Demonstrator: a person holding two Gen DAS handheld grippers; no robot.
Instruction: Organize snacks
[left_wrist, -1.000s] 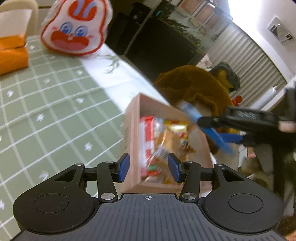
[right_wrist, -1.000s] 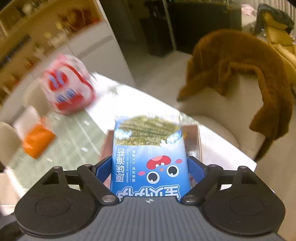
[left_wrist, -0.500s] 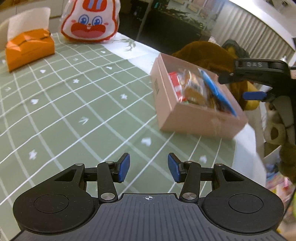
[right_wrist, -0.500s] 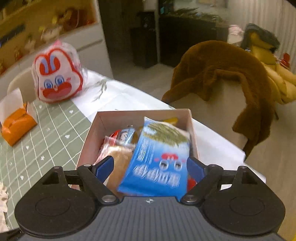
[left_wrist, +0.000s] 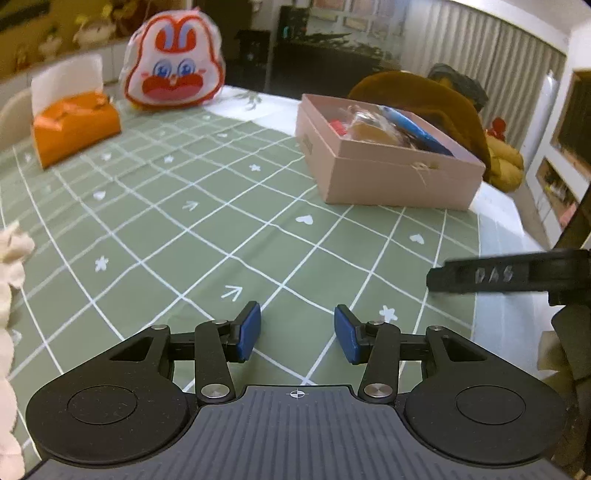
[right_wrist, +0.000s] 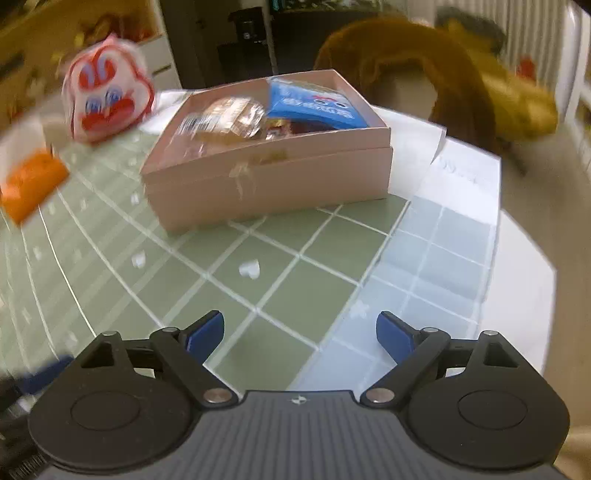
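Note:
A pink cardboard box (left_wrist: 391, 177) stands on the green checked tablecloth at the far right; it also shows in the right wrist view (right_wrist: 280, 177). Inside lie a blue snack packet (right_wrist: 314, 105), a clear bag of brown snacks (right_wrist: 225, 118) and a red packet (left_wrist: 337, 127). My left gripper (left_wrist: 297, 332) is open and empty, low over the cloth, well short of the box. My right gripper (right_wrist: 299, 332) is open and empty, near the table's right edge; its black body (left_wrist: 509, 275) shows in the left wrist view.
A rabbit-face bag (left_wrist: 173, 62) and an orange tissue box (left_wrist: 74, 125) stand at the far left of the table. A brown fur throw (right_wrist: 406, 55) hangs over a chair behind the box. White fluffy fabric (left_wrist: 9, 280) lies at the left edge.
The right gripper let the blue packet go into the box, opened and drew back toward the near table edge. The left gripper also drew back from the box.

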